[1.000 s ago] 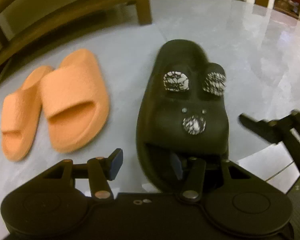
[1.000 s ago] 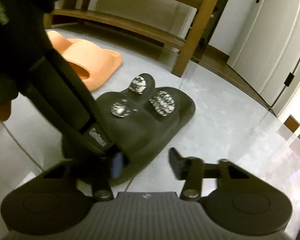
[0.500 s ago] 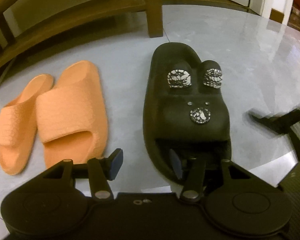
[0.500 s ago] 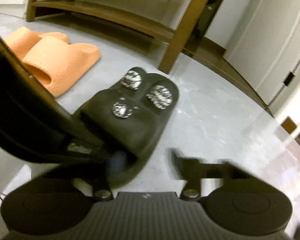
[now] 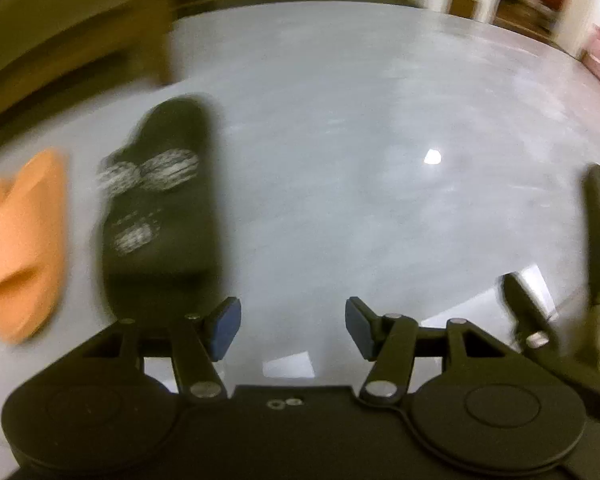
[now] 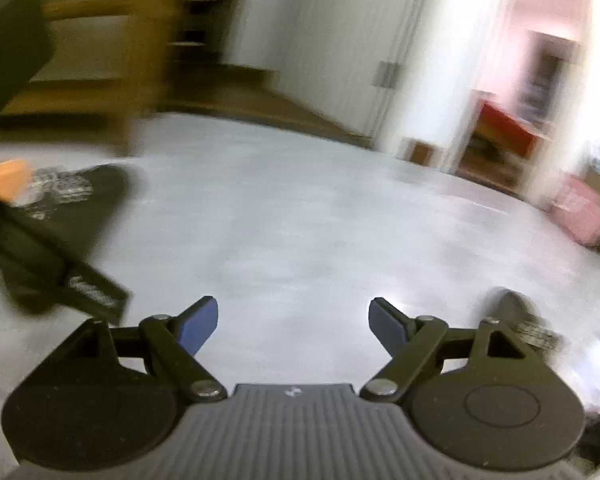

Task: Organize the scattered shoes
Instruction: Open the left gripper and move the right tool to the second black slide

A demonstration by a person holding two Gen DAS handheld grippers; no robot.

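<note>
Slipper [image 5: 160,208] black, on floor left of left tool [image 5: 293,326] | jaws opening, empty | right tool [image 6: 293,326] wide, empty

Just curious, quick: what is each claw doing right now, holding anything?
Left gripper: opening, nothing between its jaws.
Right gripper: open, empty.

Left gripper [image 5: 293,325]: jaws opening, blue pads wide apart, nothing between them, pitched steeply down. Right gripper [image 6: 293,325]: jaws spread wide, empty, tilted shallowly down. In the left wrist view the right gripper's fingers show blurred at 4 o'clock; in the right wrist view the left gripper's body sits at 9 o'clock.
</note>
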